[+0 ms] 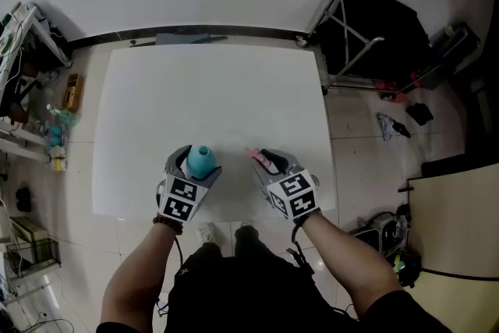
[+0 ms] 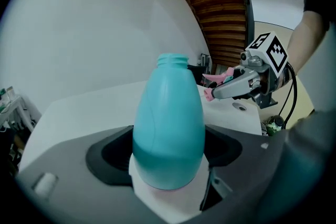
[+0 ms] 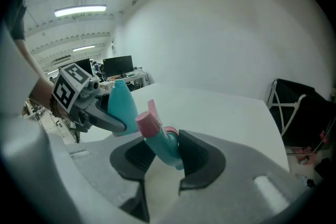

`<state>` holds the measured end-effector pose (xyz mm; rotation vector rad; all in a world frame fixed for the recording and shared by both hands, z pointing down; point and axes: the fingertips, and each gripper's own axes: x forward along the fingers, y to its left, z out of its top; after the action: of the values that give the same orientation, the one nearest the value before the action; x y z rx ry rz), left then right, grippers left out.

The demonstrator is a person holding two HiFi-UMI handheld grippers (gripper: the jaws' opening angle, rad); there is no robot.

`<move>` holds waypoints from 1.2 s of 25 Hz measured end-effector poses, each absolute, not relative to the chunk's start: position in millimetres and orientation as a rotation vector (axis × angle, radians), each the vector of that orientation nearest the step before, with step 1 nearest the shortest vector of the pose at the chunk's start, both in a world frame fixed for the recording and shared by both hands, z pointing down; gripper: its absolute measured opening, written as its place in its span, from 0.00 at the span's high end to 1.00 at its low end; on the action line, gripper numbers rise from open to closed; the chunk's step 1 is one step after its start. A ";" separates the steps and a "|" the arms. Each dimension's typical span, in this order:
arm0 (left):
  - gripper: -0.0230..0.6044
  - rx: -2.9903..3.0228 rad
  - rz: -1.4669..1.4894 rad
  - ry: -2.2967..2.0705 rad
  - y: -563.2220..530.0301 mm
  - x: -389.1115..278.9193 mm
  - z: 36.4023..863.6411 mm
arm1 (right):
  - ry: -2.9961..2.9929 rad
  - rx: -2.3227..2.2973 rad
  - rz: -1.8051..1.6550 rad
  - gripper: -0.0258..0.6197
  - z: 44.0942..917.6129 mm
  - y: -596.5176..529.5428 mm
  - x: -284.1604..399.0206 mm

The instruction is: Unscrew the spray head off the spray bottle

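Note:
A teal spray bottle (image 2: 169, 134) with a bare open neck stands between the jaws of my left gripper (image 1: 196, 168), which is shut on its body; it shows too as the teal bottle (image 1: 201, 161) and the bottle (image 3: 121, 105). The teal and pink spray head (image 3: 160, 136) is off the bottle, clamped in my right gripper (image 1: 267, 164), pink nozzle pointing up and left. From the head view the spray head (image 1: 259, 159) hangs low over the white table (image 1: 210, 97), a little right of the bottle. The right gripper (image 2: 231, 86) shows beside the bottle's neck.
A black folding stand (image 1: 366, 35) sits off the table's far right corner. Shelves with clutter (image 1: 31, 90) line the left side. Cables and small items (image 1: 390, 238) lie on the floor at the right. The table edge runs just below both grippers.

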<state>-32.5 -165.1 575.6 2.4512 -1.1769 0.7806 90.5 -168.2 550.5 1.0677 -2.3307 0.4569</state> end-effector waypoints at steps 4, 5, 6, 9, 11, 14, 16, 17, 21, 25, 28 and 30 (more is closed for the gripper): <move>0.29 2.439 0.766 -1.188 -168.9 -31.8 581.4 | -2.307 1.055 0.383 0.78 564.0 -172.0 85.8; 0.29 2.438 0.761 -1.191 -170.2 -32.0 582.2 | -2.303 1.051 0.355 0.78 566.0 -173.1 83.8; 0.29 2.436 0.757 -1.194 -171.6 -32.4 583.0 | -2.300 1.047 0.326 0.78 567.6 -173.9 81.5; 0.29 2.437 0.737 -1.210 -175.3 -34.5 584.3 | -2.275 1.013 0.238 0.78 572.2 -172.4 74.3; 0.29 2.441 0.723 -1.217 -176.7 -34.7 584.7 | -2.248 0.979 0.184 0.78 577.7 -170.1 72.6; 0.28 2.443 0.718 -1.222 -176.9 -33.1 586.6 | -2.215 0.939 0.144 0.78 586.7 -166.1 73.9; 0.28 2.442 0.719 -1.224 -176.4 -32.9 588.0 | -2.201 0.923 0.140 0.78 592.8 -163.9 75.1; 0.28 2.442 0.722 -1.226 -176.3 -33.2 588.4 | -2.197 0.919 0.141 0.78 594.4 -163.5 75.0; 0.27 2.446 0.737 -1.226 -176.2 -33.3 588.4 | -2.184 0.905 0.142 0.75 598.1 -162.7 73.8; 0.26 2.454 0.751 -1.208 -173.3 -30.4 589.3 | -2.171 0.883 0.133 0.69 601.4 -160.0 72.6; 0.18 2.456 0.763 -1.203 -172.2 -30.7 591.2 | -2.167 0.865 0.128 0.64 603.3 -158.4 69.9; 0.16 2.457 0.764 -1.203 -171.6 -30.9 591.7 | -2.167 0.849 0.124 0.62 604.1 -156.8 68.6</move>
<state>-30.9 -171.6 591.7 2.4566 -1.2033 0.7643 68.6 -156.8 604.1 0.8487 -2.1668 0.1235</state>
